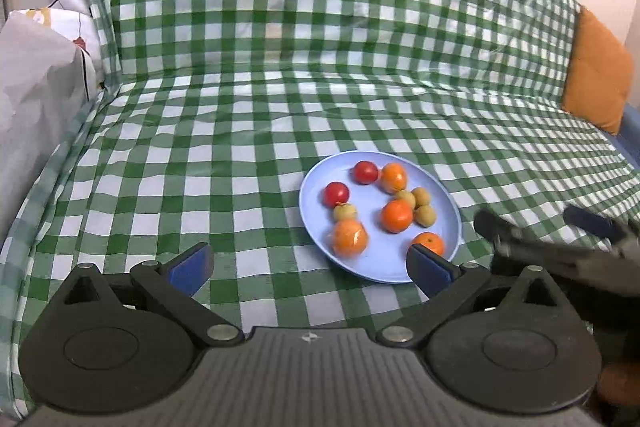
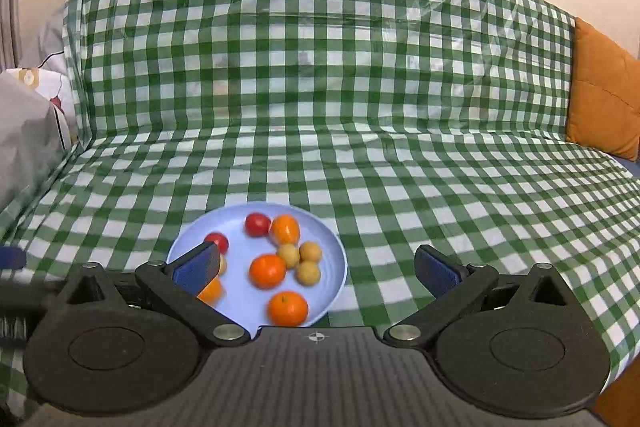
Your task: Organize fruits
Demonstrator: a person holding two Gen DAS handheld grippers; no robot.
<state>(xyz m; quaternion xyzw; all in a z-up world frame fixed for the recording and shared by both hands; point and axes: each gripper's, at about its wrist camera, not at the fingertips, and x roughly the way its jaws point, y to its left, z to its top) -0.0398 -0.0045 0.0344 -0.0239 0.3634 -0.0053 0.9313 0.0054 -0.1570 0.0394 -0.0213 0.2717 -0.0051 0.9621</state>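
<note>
Round pale-blue plastic plate point(image 1: 444, 223) sits on green-and-white checked plastic cloth point(image 1: 248, 107) draped over a sofa seat & backrest. On plate: 4 orange mandarins point(image 1: 396, 215), 2 red tomatoes point(image 1: 335, 194), 4 small yellow-green round fruits point(image 1: 424, 215), loosely clustered, some touching. Left gripper point(image 1: 308, 265) hovers just short of plate's near-left edge, jaws spread wide, nothing between them. Right gripper point(image 2: 316, 269) hangs over plate's near side, also released & empty; its left pad point(image 2: 196, 269) overlaps the fruit in view. Burnt-orange square cushion point(image 2: 604, 99) at far right, grey crumpled fabric point(image 1: 32, 99) at left.
</note>
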